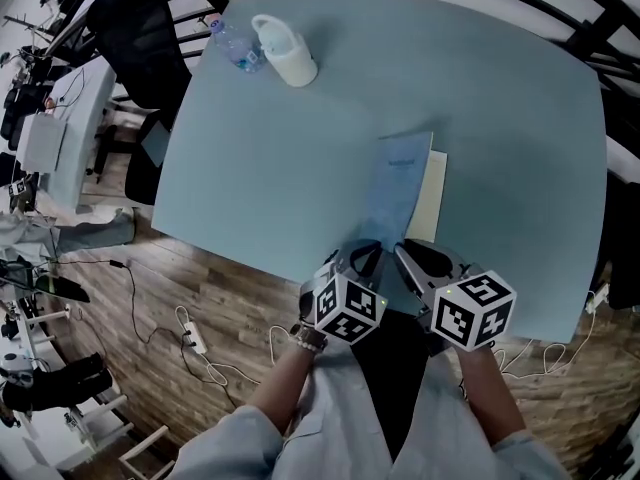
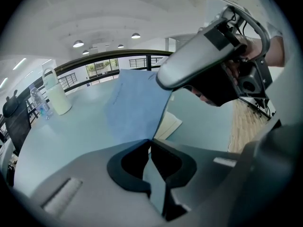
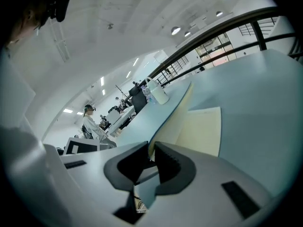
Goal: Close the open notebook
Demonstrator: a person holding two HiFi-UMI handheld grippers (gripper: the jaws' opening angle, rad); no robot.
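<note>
Half-open notebook [image 1: 430, 196] at the near edge of the bench [image 1: 290, 158]
Left tongs [image 2: 150, 143] and right tongs [image 3: 152, 148] each pinch its raised blue cover [image 1: 398, 183].

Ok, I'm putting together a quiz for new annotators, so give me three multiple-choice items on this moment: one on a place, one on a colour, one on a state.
1. Where on the table does the white jug stand?
A. far left, beside a bottle
B. on the open page
C. at the near edge, by the grippers

2. What colour is the notebook's cover?
A. red
B. blue
C. black

3. How is the left gripper?
A. wide open and empty
B. shut on the cover
C. shut on the jug

Key:
1 A: the head view shows it far off, next to the bottle.
2 B: the cover is blue in the head view and the left gripper view.
3 B: the left gripper view shows its jaws pinching the cover's edge.
</note>
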